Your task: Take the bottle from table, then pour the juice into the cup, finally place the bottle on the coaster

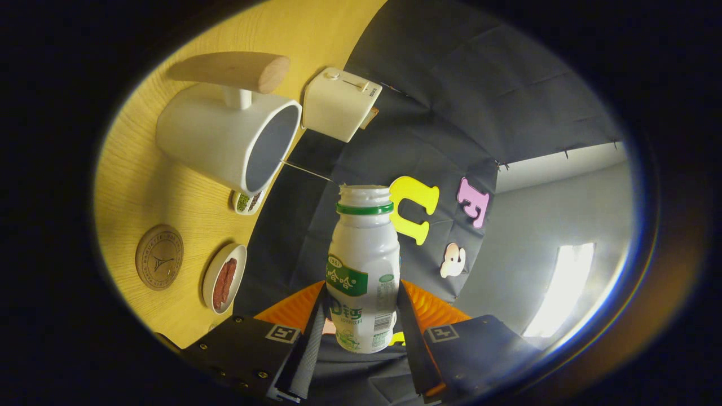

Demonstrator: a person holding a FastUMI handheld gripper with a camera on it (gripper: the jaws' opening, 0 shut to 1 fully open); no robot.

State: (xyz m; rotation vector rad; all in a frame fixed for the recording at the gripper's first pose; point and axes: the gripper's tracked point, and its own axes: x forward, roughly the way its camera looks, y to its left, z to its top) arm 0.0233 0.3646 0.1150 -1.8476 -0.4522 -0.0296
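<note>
Clearly the whole view is rolled over, so the wooden table (146, 186) stands like a wall off to the left of the fingers. Farthest left on it, and nearest the fingers, sits a round wooden coaster (159, 257), flat on the wood. Just beside it is a small white dish (224, 278) with something dark red in it. Farther ahead along the table is a white cup (228, 138) with a thick wooden handle, its open mouth facing toward the booth cloth; nothing can be seen inside it from here. A second small dish (248, 202) peeks out from behind the cup's rim. Beyond the cup stands a white toaster (340, 104) at the table's far edge.

Between the fingers is the bottle (364, 270), white with a green neck ring, its cap off and its open mouth pointing away from the gripper (361, 321). The jaws are partly closed, one finger pressing each side of the bottle's lower body. The bottle is held clear of the table, its mouth near the cup's rim but apart from it.
</note>
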